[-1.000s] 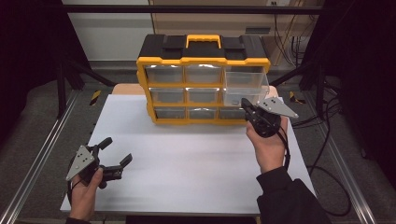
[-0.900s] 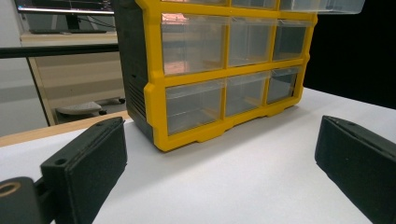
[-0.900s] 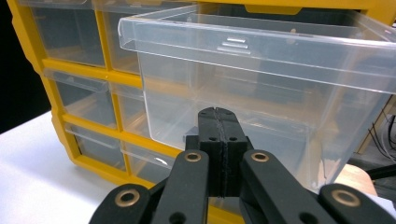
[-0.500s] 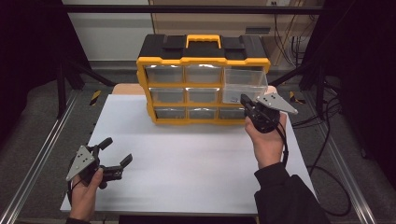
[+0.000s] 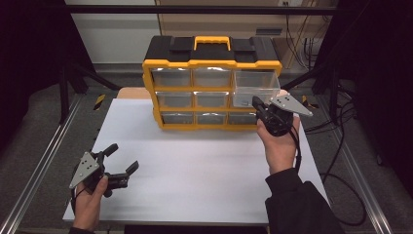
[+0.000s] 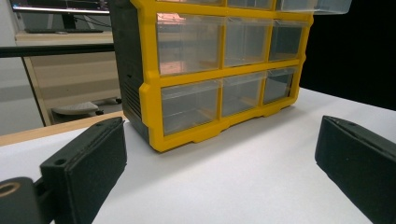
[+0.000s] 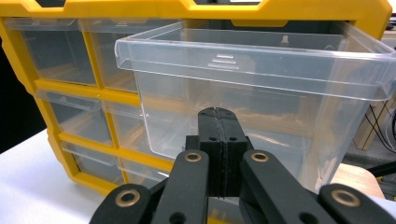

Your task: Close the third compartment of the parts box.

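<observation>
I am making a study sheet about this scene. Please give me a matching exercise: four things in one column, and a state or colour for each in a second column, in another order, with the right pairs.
Things:
1. top right drawer
2. left gripper
3. right gripper
4. carry handle

States or colours:
A. jaws shut, holding nothing
B. yellow
C. pulled out of the organizer
D. jaws wide open over the white table

Pairs: 1-C, 2-D, 3-A, 4-B
</observation>
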### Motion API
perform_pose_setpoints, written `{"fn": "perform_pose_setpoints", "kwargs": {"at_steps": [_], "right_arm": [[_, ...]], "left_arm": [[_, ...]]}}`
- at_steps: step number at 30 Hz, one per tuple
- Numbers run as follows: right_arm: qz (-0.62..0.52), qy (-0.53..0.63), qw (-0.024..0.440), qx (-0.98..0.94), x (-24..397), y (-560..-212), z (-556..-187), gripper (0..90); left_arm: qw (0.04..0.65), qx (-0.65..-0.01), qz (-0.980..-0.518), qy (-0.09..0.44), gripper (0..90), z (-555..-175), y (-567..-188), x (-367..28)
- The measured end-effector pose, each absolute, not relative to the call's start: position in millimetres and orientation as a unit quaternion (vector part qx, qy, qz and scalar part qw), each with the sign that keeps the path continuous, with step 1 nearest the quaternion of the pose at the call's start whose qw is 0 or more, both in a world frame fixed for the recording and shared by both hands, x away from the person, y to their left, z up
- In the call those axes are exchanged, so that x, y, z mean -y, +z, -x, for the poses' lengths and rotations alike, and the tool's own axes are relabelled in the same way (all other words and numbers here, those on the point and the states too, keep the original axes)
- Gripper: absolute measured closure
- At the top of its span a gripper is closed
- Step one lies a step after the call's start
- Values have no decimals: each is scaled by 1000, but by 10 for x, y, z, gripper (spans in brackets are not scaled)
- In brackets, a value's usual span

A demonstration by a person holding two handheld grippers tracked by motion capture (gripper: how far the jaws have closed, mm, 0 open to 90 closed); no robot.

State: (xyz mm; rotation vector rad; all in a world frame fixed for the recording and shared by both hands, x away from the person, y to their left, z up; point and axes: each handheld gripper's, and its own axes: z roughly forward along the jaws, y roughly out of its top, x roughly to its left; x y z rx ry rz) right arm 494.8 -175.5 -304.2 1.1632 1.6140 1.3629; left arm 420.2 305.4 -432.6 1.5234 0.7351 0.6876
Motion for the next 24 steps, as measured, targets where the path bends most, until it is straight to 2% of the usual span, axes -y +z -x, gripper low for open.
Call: {"fn": "perform_pose_setpoints", "kwargs": {"at_steps": [24], "right_arm": [[-456,520,357,-628,1789,-2971,-4938,900]], "left_arm": [[615,-319,-657,297,18,-4205,-4324,-3069]]}}
